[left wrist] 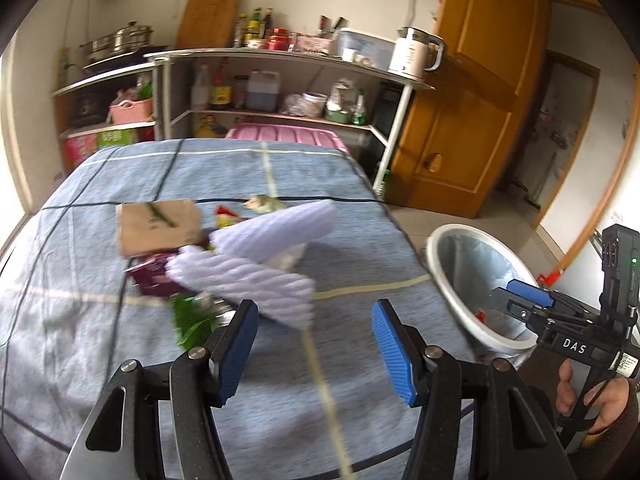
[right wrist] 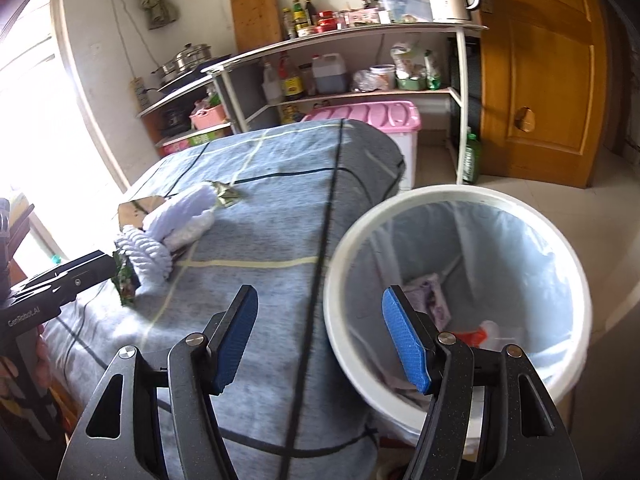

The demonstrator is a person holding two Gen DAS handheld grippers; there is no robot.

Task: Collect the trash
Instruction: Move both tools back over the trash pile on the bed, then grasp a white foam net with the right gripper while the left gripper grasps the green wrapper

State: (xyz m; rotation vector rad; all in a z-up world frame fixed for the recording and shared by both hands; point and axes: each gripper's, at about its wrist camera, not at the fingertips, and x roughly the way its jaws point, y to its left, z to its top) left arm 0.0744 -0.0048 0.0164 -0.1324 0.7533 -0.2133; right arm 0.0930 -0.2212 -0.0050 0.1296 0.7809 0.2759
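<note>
A pile of trash lies on the blue checked tablecloth: a lilac foam sheet, a brown cardboard piece, a purple wrapper, a green wrapper, a red-yellow wrapper and crumpled foil. My left gripper is open and empty just in front of the foam sheet. My right gripper is open and empty at the near rim of the white trash bin, which holds a few wrappers. The foam and foil also show in the right wrist view.
The bin stands at the table's right edge. Behind the table are a pink storage box, metal shelves with bottles and pots, and a wooden door. A green bottle stands on the floor.
</note>
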